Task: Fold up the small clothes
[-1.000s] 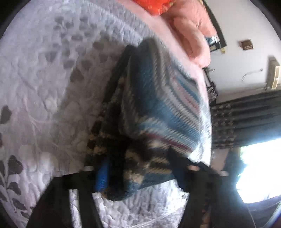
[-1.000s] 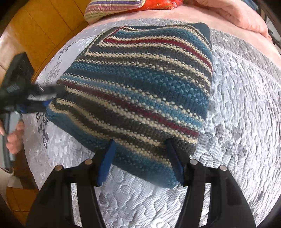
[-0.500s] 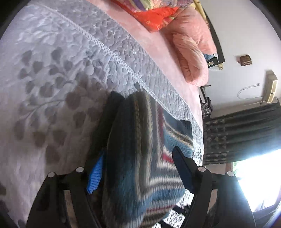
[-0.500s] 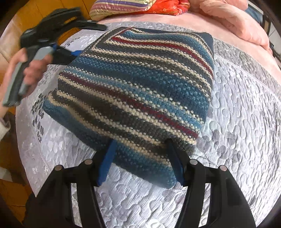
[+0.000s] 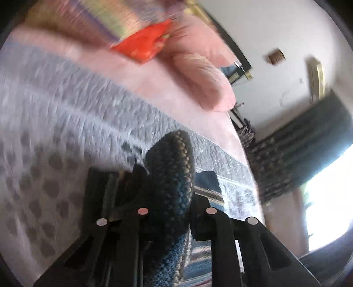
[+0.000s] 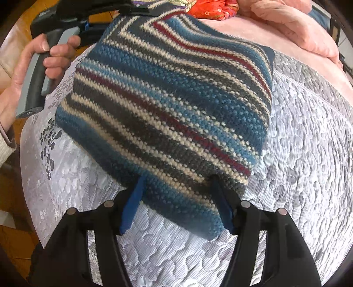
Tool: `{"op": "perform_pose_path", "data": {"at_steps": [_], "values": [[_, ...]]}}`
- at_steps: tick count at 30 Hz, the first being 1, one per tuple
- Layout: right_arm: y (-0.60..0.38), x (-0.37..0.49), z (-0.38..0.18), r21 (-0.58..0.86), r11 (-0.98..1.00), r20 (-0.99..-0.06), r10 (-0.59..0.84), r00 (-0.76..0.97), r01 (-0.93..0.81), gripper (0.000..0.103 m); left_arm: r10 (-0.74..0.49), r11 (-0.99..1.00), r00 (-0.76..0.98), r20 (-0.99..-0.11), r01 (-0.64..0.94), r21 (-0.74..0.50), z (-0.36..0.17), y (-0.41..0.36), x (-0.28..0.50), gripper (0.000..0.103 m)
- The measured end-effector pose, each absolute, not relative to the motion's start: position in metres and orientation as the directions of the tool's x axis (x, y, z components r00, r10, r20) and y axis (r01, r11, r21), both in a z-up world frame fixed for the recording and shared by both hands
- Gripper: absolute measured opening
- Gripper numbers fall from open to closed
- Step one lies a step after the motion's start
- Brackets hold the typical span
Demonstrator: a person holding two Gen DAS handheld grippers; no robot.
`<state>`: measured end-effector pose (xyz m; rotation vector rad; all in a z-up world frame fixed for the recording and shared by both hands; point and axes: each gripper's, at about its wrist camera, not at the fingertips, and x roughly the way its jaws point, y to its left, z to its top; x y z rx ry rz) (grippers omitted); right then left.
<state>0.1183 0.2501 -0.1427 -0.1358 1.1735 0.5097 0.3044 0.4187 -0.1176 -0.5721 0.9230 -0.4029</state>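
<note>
Since half a second ago the left gripper point(image 5: 169, 176) has closed in on the sweater point(image 6: 167, 114): its fingers, then spread on either side of the knit, now stand narrow with a thick roll of dark blue and tan knit bunched up between them. That view is blurred by motion. In the right wrist view the person's hand point(image 6: 33, 66) and its grey handle have shifted further toward the far left corner of the garment.

Sweater: striped blue, grey, cream and dark red, folded into a rough square. It lies on the grey quilted bedspread point(image 6: 297, 165), one corner pointing near, toward the right gripper point(image 6: 176, 209).

Right gripper: fingers wide apart, blue pads showing. The near corner of the sweater sits between them, the knit edge touching or overlapping both pads; whether they press on it cannot be told.

Left gripper, seen from the right wrist view: black body at the far left edge of the sweater, reaching over its far corner. Fingertips are hidden behind the knit there.

Beyond the sweater: pink blanket point(image 6: 297, 28) at far right, orange patterned cloth point(image 6: 211, 6) at far centre. Wooden floor point(image 6: 13, 242) at left, past the bed edge.
</note>
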Motion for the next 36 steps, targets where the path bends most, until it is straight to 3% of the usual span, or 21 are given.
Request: {"op": "perform_pose_path", "data": {"at_steps": [4, 7, 11, 14, 16, 21, 26, 29, 30, 31, 34, 36], "values": [[0.25, 0.119, -0.144, 0.173, 0.876, -0.904, 0.323, 0.281, -0.449, 0.064, -0.463, 0.825, 0.428, -0.776, -0.11, -0.554, -0.164, 0.434, 0.324, 0.017], [0.246, 0.121, -0.143, 0.201, 0.873, -0.9, 0.344, 0.269, -0.445, 0.064, -0.507, 0.77, 0.438, -0.743, -0.156, -0.618, -0.18, 0.449, 0.32, 0.018], [0.231, 0.126, -0.137, 0.282, 0.865, -0.884, 0.403, 0.238, -0.415, 0.062, -0.502, 0.775, 0.442, -0.743, -0.151, -0.614, -0.173, 0.448, 0.308, 0.02], [0.21, 0.13, -0.129, 0.382, 0.85, -0.851, 0.477, 0.222, -0.363, 0.062, -0.51, 0.773, 0.429, -0.746, -0.153, -0.616, -0.157, 0.45, 0.288, 0.034], [0.198, 0.132, -0.127, 0.421, 0.845, -0.837, 0.502, 0.217, -0.329, 0.063, -0.517, 0.771, 0.424, -0.743, -0.147, -0.62, -0.149, 0.455, 0.267, 0.053], [0.176, 0.134, -0.13, 0.494, 0.831, -0.815, 0.545, 0.198, -0.254, 0.067, -0.534, 0.782, 0.381, -0.755, -0.116, -0.612, -0.134, 0.45, 0.203, 0.059], [0.188, 0.131, -0.139, 0.466, 0.853, -0.841, 0.51, 0.179, -0.236, 0.073, -0.53, 0.787, 0.352, -0.771, -0.134, -0.602, -0.147, 0.439, 0.165, 0.06], [0.199, 0.13, -0.142, 0.442, 0.865, -0.859, 0.485, 0.167, -0.237, 0.073, -0.525, 0.786, 0.357, -0.773, -0.144, -0.601, -0.158, 0.438, 0.159, 0.05], [0.201, 0.129, -0.143, 0.437, 0.867, -0.863, 0.479, 0.163, -0.238, 0.071, -0.527, 0.783, 0.354, -0.773, -0.152, -0.603, -0.161, 0.439, 0.159, 0.03], [0.203, 0.131, -0.143, 0.43, 0.869, -0.866, 0.474, 0.159, -0.244, 0.056, -0.533, 0.777, 0.345, -0.773, -0.164, -0.608, -0.164, 0.441, 0.158, 0.02], [0.207, 0.132, -0.142, 0.38, 0.889, -0.894, 0.424, 0.147, -0.254, 0.024, -0.554, 0.75, 0.361, -0.751, -0.176, -0.638, -0.163, 0.45, 0.148, 0.017], [0.203, 0.131, -0.144, 0.37, 0.897, -0.902, 0.409, 0.136, -0.242, 0.016, -0.556, 0.747, 0.365, -0.746, -0.174, -0.642, -0.165, 0.454, 0.142, 0.017]]}}
